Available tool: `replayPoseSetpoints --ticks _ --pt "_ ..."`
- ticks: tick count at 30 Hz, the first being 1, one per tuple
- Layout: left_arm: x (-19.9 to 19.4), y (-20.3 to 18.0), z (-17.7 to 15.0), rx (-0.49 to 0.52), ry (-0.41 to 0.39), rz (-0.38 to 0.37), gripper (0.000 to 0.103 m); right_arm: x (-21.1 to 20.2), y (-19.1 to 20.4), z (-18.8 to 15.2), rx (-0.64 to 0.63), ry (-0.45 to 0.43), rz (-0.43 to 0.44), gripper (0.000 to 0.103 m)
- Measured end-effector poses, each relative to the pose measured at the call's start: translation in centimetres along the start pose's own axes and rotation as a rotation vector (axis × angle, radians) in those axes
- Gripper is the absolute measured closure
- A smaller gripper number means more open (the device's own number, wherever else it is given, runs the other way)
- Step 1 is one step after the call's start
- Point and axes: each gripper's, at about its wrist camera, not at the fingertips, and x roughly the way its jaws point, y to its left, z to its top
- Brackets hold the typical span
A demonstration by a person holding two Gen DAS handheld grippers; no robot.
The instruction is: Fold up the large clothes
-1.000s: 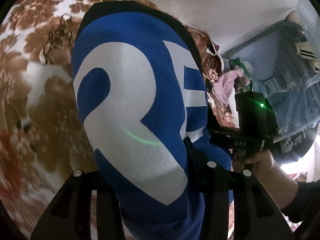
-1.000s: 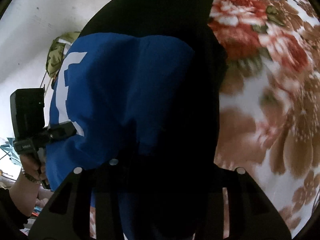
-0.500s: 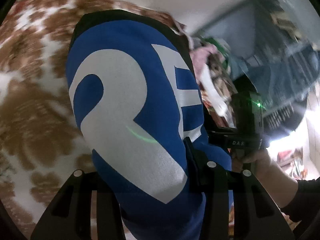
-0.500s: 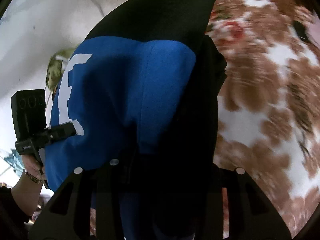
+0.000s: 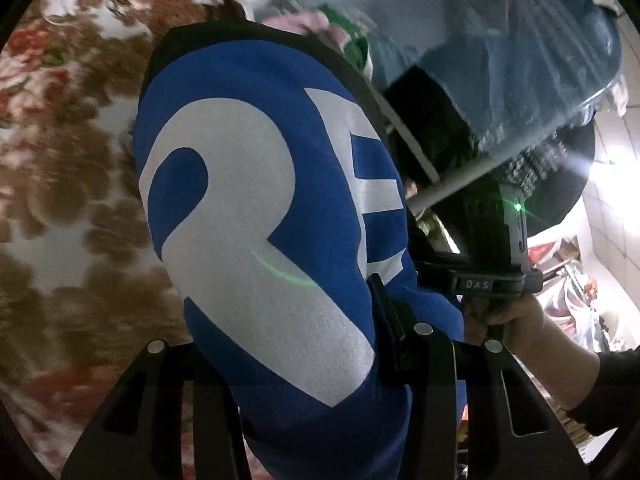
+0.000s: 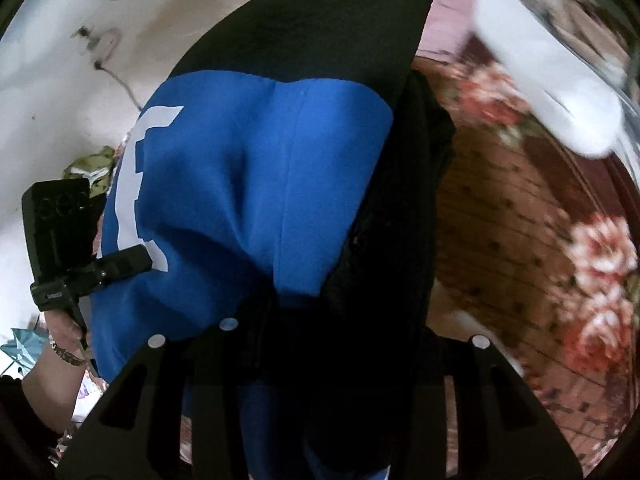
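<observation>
The blue and black sweatshirt (image 5: 256, 216) with big white letters hangs between my two grippers, lifted above the floral blanket (image 5: 68, 184). My left gripper (image 5: 304, 392) is clamped on its blue edge; my right gripper (image 6: 316, 380) pinches a bunched fold of black and blue cloth. Each hand (image 5: 508, 316) shows in the other's view. Beyond lie pink clothing (image 6: 448, 12) and a blurred white object (image 6: 548, 72).

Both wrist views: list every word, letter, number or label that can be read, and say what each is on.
"DAS": small label on the right gripper body, left wrist view.
"R E" (E partly cut off): big white letters on the blue and black garment.
"E", partly hidden: same garment, right wrist view.
Label on the left gripper body: too small to read.
</observation>
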Motion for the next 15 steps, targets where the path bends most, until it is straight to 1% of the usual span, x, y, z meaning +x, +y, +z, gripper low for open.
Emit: replayPoseSetpoints --ticks 1,3,4,6,7,8,9,10,12,13,14,15 --pt "1.1 -0.1 -0.4 -0.004 0.01 0.001 0.061 -0.1 -1.0 -0.5 0.007 0.0 0.002 0.064" --pt "3.3 1.0 -1.9 -0.014 0.036 0.006 0.061 1.4 -3.7 -2.0 0.031 0.004 0.018 0.064" --pt "4.5 1.2 -2.6 -0.018 0.049 0.011 0.06 1.6 -4.1 -3.1 0.041 0.01 0.026 0.064" --pt "6.4 2.9 -4.5 -0.032 0.092 0.027 0.06 3.5 -6.3 -4.7 0.056 0.031 0.036 0.065" --pt "7.4 3.9 -5.6 -0.042 0.125 0.043 0.06 4.8 -7.2 -5.8 0.06 0.055 0.037 0.066" --pt "8.0 4.9 -6.8 -0.048 0.15 0.066 0.058 5.8 -7.9 -6.9 0.059 0.072 0.033 0.067" --pt "8.2 5.6 -7.8 -0.05 0.156 0.071 0.057 6.2 -8.4 -7.8 0.045 0.06 0.035 0.067" --pt "8.0 6.1 -8.3 -0.058 0.147 0.061 0.056 6.0 -8.6 -8.2 0.036 0.043 0.046 0.067" --pt "7.4 7.3 -9.3 -0.1 0.132 0.028 0.049 5.5 -9.2 -9.0 0.041 0.018 0.085 0.067" --pt "7.3 7.4 -9.6 -0.102 0.134 0.029 0.046 5.3 -9.4 -9.3 0.034 0.015 0.097 0.067" --pt "7.1 7.4 -9.9 -0.099 0.141 0.038 0.037 5.2 -9.4 -9.4 0.02 0.015 0.091 0.066" --pt "7.4 7.1 -9.9 -0.092 0.142 0.056 0.025 5.0 -9.3 -9.8 -0.009 0.016 0.073 0.064"
